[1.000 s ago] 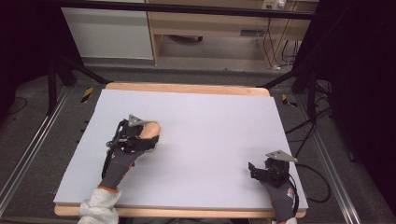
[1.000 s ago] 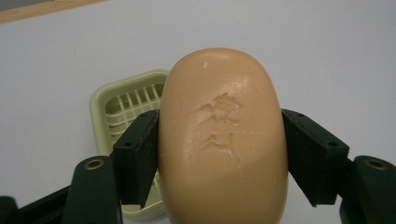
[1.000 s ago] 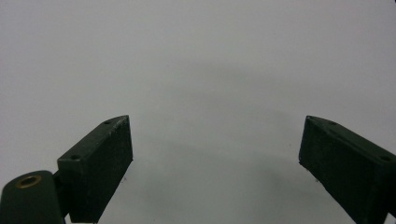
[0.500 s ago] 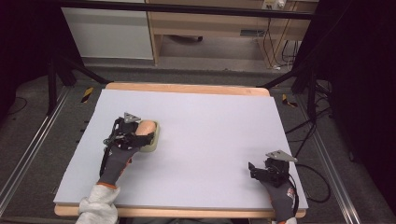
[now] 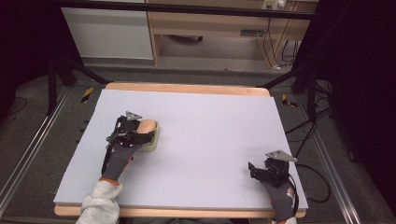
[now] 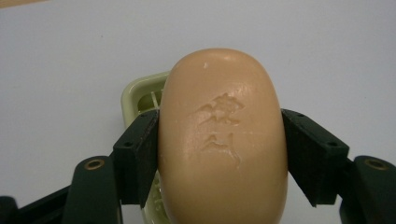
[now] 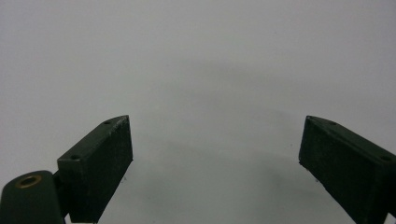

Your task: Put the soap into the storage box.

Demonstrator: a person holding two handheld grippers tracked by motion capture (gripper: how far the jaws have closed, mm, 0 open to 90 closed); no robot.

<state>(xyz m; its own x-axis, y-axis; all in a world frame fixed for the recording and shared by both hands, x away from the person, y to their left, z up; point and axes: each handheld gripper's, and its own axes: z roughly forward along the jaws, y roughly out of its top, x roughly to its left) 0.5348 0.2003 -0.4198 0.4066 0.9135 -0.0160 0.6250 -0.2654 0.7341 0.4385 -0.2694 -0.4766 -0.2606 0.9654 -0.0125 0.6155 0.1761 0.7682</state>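
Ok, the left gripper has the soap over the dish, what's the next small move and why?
Probably lower it a little, then open. The left gripper is shut on the soap, the green dish lies right beneath it, and I cannot tell whether they touch yet.

Left gripper (image 5: pixel 144 136) with the soap bar (image 5: pixel 146 127) clamped between its jaws has travelled away from the person and slightly toward the bench (image 5: pixel 210 140) centre, and looks a little lower than a second ago. Half a second ago a pale green soap dish (image 5: pixel 154 142) came into sight under the bar; now the bar sits directly over it, the dish rim showing at the bar's far and left side in the left gripper view. Contact between bar and dish cannot be judged from these angles.
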